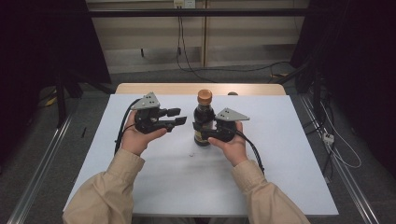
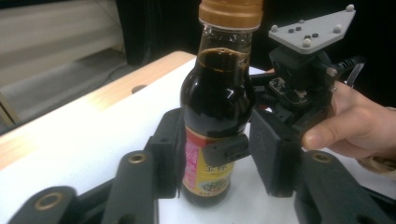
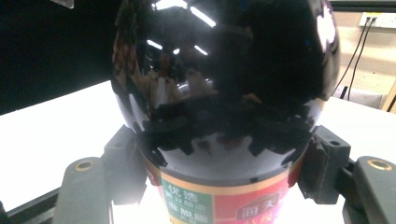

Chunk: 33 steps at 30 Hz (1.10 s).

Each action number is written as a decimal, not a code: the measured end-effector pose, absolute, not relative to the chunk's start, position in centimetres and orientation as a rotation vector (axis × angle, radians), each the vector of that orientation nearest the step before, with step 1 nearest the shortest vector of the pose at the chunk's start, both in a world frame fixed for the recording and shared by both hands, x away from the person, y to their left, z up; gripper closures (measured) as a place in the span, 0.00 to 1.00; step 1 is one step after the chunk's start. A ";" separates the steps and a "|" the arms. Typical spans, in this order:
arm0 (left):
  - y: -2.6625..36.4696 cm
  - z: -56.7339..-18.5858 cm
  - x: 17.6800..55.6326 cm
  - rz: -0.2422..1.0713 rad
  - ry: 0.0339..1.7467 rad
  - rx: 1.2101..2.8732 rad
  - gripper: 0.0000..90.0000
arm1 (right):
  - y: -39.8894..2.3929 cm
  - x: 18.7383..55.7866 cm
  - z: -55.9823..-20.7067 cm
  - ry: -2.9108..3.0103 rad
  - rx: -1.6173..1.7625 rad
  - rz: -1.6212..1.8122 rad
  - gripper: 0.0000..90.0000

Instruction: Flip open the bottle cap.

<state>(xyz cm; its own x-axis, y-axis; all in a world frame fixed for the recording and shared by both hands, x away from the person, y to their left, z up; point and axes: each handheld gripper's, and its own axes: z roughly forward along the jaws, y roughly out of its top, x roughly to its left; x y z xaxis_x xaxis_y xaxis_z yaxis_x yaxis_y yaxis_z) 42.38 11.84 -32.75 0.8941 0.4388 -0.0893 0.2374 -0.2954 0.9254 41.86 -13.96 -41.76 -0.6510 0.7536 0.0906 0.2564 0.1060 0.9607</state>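
Observation:
A dark soy sauce bottle (image 1: 203,116) with an orange cap and a red and yellow label stands upright on the white table (image 1: 280,158). My right gripper (image 1: 201,130) is shut on its lower body, and both pads press the glass in the right gripper view, where the bottle (image 3: 224,70) looms close between them. My left gripper (image 1: 178,116) hovers just left of the bottle, open, with its tips pointing at it and a small gap left. Along the left gripper (image 2: 219,154) jaws the bottle (image 2: 217,98) stands ahead, with a finger (image 2: 226,150) of the right gripper across its label.
The white sheet covers a wooden tabletop whose far edge (image 1: 201,88) shows behind the bottle. Metal rails (image 1: 42,158) run along both sides of the table on the floor, and cables (image 1: 341,154) lie to the right. A small speck (image 1: 191,153) sits on the table in front of the bottle.

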 end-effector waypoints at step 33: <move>8.7 -28.7 44.7 0.142 0.516 1.953 1.00 | -13.9 41.8 -41.8 1.972 0.989 1.566 0.33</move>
<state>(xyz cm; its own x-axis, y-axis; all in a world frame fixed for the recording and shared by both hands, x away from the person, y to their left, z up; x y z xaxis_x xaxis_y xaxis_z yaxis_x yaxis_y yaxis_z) 44.72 8.69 -28.65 0.8994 0.4167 -0.1320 0.2911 -0.3456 0.8921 41.82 -13.95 -41.83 -0.6515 0.7527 0.0952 0.2630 0.1064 0.9589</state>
